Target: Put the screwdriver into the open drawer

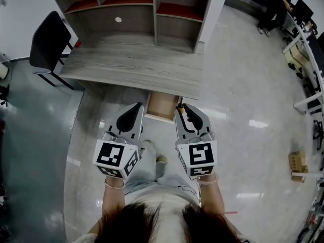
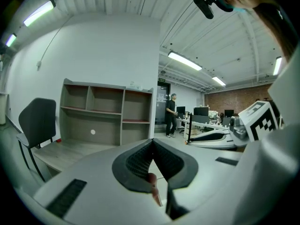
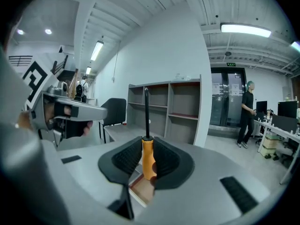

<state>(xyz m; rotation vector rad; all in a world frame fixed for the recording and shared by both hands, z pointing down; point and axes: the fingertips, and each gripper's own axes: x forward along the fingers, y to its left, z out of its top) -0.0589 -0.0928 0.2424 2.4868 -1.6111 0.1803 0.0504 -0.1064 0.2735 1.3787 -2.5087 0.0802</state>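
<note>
We grip screwdriver (image 3: 148,158) by orange handle in right tool (image 1: 183,108), shaft running forward along jaws. Open drawer (image 1: 161,104) sits frame centre under counter (image 1: 126,65) edge, just left of and below tip. Left tool (image 1: 136,109) jaws together, nothing between, at drawer's left.

Pale grey shell, black ribbed pads (image 3: 125,159): right claw (image 3: 147,143). Between its pads, screwdriver (image 3: 148,159): orange handle, black shaft. Same grey and black: left claw (image 2: 153,145). Behind both claws, marker cubes (image 1: 117,156): black-and-white squares. Beneath claw tips, drawer (image 1: 162,104): light brown wood. Ahead of claws, bench (image 1: 131,65): grey wood grain. Beyond it, shelf unit (image 1: 129,19): grey, dark red boards. Left of left claw, chair (image 1: 48,39): black.
</note>
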